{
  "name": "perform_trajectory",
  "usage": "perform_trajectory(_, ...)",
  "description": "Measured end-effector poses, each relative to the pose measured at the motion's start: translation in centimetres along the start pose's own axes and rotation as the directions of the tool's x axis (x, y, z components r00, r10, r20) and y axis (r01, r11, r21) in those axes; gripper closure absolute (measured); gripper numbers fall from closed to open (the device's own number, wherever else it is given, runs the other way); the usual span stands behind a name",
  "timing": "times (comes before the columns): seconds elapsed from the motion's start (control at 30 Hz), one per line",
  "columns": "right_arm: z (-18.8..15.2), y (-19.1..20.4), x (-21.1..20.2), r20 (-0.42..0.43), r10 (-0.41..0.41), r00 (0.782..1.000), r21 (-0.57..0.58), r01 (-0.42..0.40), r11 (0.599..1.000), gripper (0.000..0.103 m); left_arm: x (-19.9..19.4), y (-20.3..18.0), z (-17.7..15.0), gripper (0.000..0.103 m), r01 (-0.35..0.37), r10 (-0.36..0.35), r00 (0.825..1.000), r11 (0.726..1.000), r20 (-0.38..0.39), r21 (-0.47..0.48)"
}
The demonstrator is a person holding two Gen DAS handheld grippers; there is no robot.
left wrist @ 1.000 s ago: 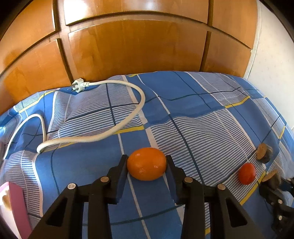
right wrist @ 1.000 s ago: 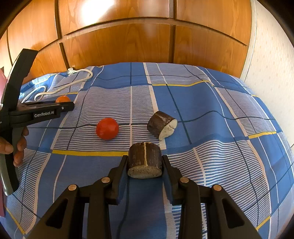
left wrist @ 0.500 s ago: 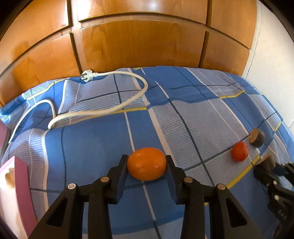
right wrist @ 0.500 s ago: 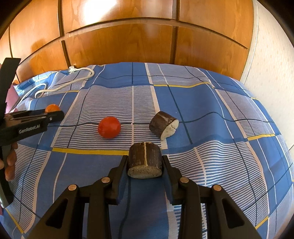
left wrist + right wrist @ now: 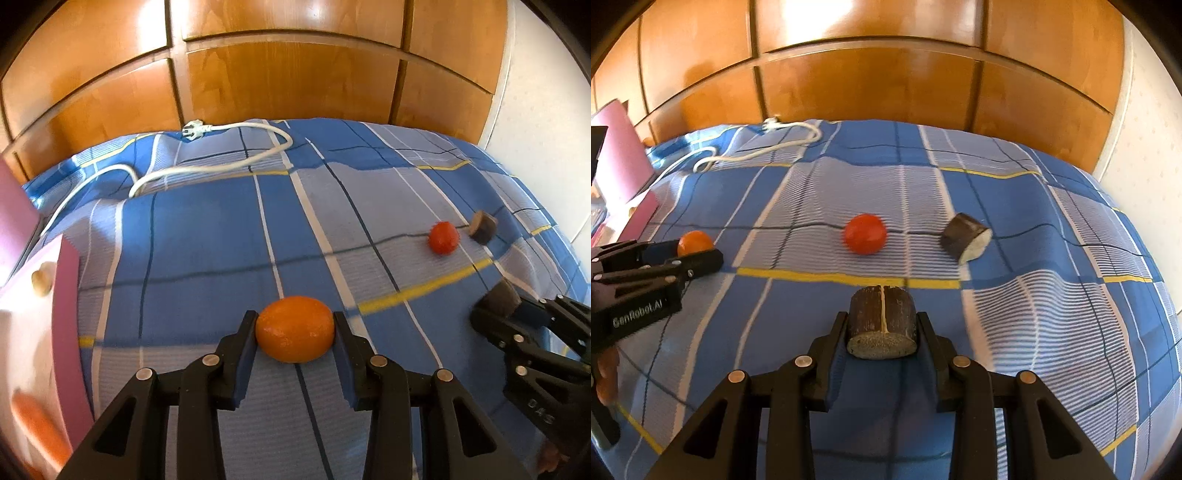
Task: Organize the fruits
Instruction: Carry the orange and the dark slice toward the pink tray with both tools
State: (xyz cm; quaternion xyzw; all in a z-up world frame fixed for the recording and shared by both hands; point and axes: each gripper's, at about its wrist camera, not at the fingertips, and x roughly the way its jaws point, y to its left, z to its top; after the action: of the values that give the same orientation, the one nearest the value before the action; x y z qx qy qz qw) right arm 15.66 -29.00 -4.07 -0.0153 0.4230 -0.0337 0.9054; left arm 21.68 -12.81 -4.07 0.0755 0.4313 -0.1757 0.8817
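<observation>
The blue checked bedspread with white and yellow stripes (image 5: 207,229) lies below both pairs of tongs, with the pink-and-white toy box (image 5: 40,314) standing on it to the left of the left gripper (image 5: 294,334), close by. That is the relation the coming move turns on: judging by the orange shape already inside it, the box looks like the place where fruit is gathered, and it lies sideways from the left tongs, not ahead of them. The left hand is far nearer to it than the right, so it should probably go first

The left gripper is clamped on the smooth orange oval fruit (image 5: 294,329), its long axis running crosswise from pad to pad. The right gripper (image 5: 882,334) is clamped on the dark brown cut fruit half with a pale seam (image 5: 882,325), flat face towards the camera, held off to the right of the left tongs

Ahead of the right tongs, resting on the cloth, are a round red tomato-like fruit (image 5: 865,233) and, to its right, a second dark brown fruit half with a pale cut face (image 5: 966,236), the two apart
</observation>
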Motion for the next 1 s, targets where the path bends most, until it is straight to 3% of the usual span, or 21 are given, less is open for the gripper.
perform_trajectory(0.13,-0.4,0.7,-0.4,-0.005,0.011,1.0,0.002,-0.011,1.0,0.068,-1.7,0.1,-2.0,0.064,-0.001,0.001,1.0,0.999,0.007,-0.04)
perform_trajectory(0.5,-1.8,3.3,-1.7,-0.011,0.042,0.999,-0.011,-0.042,0.999,0.068,-5.9,-0.7,-7.5,0.064,-0.037,0.039,0.998,0.999,0.054,-0.032)
perform_trajectory(1.0,-3.3,6.6,-3.1,-0.004,0.046,0.999,-0.026,-0.046,0.999,0.068,-9.7,-1.7,-11.9,0.064,-0.057,0.059,0.987,0.998,0.15,-0.017)
